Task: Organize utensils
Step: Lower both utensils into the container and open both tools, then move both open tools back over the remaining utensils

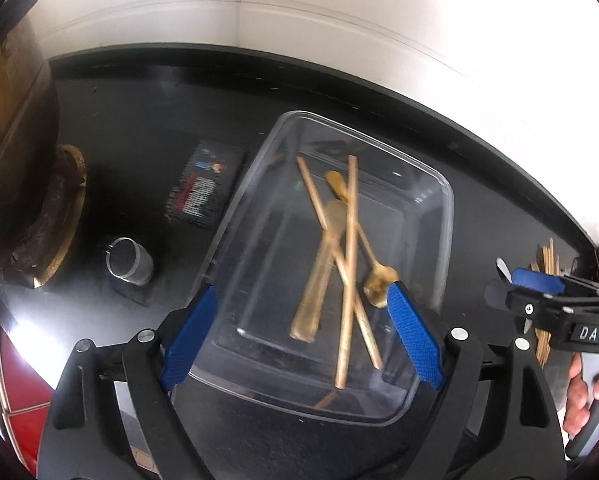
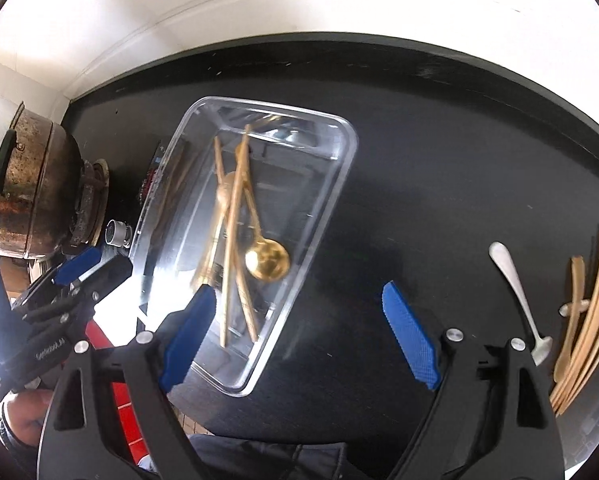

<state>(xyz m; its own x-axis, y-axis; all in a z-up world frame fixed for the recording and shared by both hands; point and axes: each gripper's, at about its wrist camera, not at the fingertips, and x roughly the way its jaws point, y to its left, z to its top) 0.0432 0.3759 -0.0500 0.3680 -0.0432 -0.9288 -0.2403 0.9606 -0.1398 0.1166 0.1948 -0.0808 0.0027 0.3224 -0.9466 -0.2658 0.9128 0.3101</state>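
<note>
A clear plastic container [image 1: 439, 216] [image 2: 339, 168] lies on the black counter. Inside it are crossed golden chopsticks [image 1: 349, 264] [image 2: 233, 240], a gold spoon [image 1: 379, 284] [image 2: 267, 258] and another gold utensil [image 1: 319, 272]. My left gripper [image 1: 301, 316] hangs open above the container's near end, nothing between its blue pads. My right gripper [image 2: 299, 320] is open too, over the container's right rim and bare counter. More wooden utensils [image 2: 591, 304] and a silver spoon [image 2: 515, 284] lie at the right.
A worn brown pot [image 2: 31, 184] sits on a burner [image 1: 59, 216] at the left. A small metal cup [image 1: 129, 262] and a dark printed packet [image 1: 203, 188] lie beside the container. A white wall [image 1: 299, 4] runs behind the counter. A hand [image 1: 583, 392] grips the right tool.
</note>
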